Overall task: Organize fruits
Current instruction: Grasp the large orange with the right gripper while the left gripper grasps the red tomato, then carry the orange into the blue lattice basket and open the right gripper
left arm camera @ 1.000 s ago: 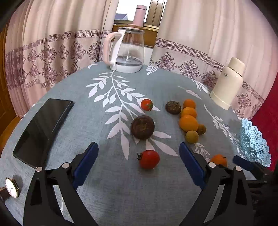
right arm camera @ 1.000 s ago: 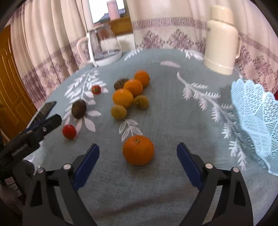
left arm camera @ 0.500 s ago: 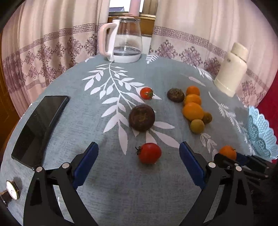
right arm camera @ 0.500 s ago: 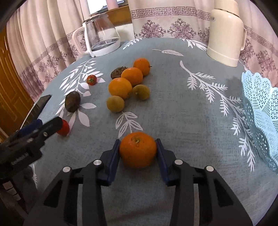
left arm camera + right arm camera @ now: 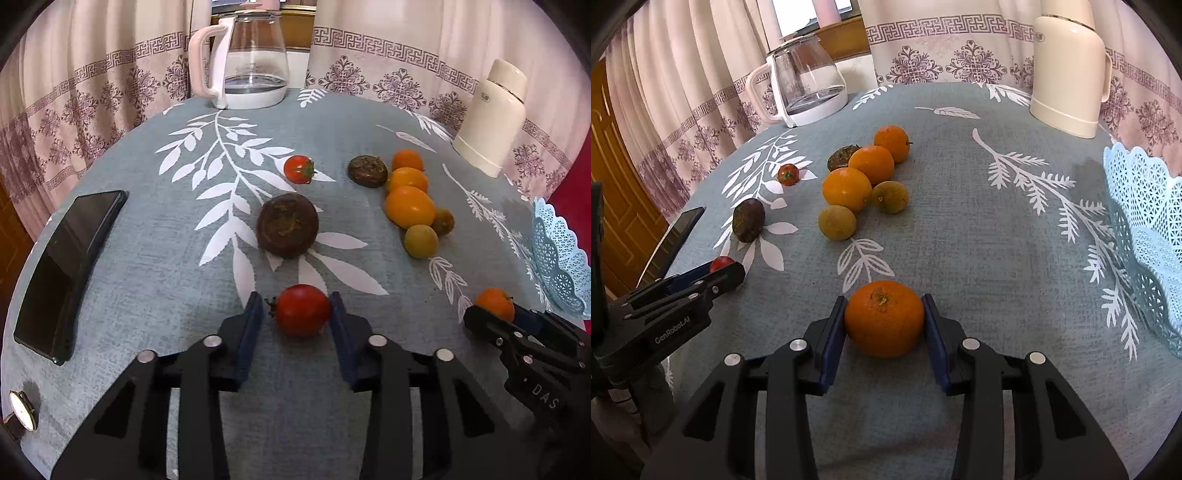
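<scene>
A red tomato (image 5: 303, 310) lies on the grey-blue tablecloth between the blue pads of my left gripper (image 5: 295, 306), whose jaws are closing. The right pad touches the tomato; a thin gap shows at the left pad (image 5: 255, 314). My right gripper (image 5: 884, 310) is shut on an orange tangerine (image 5: 884, 317), both pads pressed to its sides, with the fruit resting on the cloth. Farther back lies a cluster of orange and yellow-green fruits (image 5: 846, 188), a dark brown fruit (image 5: 288, 225) and a small tomato (image 5: 299, 169). A pale blue lattice basket (image 5: 1137, 192) stands at the right.
A black phone (image 5: 66, 266) and a wristwatch (image 5: 22, 410) lie near the left table edge. A glass kettle (image 5: 255, 55) and a cream thermos (image 5: 491, 118) stand at the back. Curtains hang behind the round table.
My left gripper's jaws have swung in from wide apart to either side of the tomato, and it edged forward. The right gripper closed on the tangerine half a second ago and stays so.
</scene>
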### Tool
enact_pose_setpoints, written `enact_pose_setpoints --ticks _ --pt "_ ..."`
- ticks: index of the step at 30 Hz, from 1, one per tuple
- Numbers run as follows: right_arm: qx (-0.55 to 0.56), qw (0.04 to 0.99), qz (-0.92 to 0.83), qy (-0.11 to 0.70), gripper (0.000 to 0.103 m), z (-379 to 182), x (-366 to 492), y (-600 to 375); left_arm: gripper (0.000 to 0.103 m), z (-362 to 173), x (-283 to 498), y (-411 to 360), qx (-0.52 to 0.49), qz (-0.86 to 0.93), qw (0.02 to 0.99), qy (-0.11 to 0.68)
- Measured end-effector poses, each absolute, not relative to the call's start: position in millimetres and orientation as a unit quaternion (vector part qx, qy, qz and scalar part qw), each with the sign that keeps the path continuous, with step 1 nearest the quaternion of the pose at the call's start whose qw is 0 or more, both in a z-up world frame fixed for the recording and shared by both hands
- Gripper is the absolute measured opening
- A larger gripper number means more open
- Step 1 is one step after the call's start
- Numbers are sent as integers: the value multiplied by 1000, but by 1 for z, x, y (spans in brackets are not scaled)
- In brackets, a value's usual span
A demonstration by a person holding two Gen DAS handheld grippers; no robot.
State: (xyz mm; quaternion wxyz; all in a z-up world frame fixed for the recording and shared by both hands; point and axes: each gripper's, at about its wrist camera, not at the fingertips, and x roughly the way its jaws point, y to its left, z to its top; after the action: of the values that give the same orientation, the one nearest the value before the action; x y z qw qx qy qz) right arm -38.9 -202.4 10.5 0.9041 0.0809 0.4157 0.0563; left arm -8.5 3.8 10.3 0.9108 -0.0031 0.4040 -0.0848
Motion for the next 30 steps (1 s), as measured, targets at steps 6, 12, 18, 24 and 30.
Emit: enact_pose_setpoints --ticks 6,12,18,24,30 --pt "89 908 60 404 40 15 -42 -205 36 15 -13 9 -16 -81 917 389" --pt "95 916 67 384 40 23 -49 -206 36 21 -18 12 -22 -77 926 370" --pt "90 926 61 362 40 32 -59 -208 36 25 -21 14 -23 -73 930 359" --pt "91 938 43 332 40 49 -70 -219 36 29 -24 13 -18 -64 935 349" --pt "111 946 10 304 40 65 -81 -245 36 33 -26 12 -14 -60 938 342"
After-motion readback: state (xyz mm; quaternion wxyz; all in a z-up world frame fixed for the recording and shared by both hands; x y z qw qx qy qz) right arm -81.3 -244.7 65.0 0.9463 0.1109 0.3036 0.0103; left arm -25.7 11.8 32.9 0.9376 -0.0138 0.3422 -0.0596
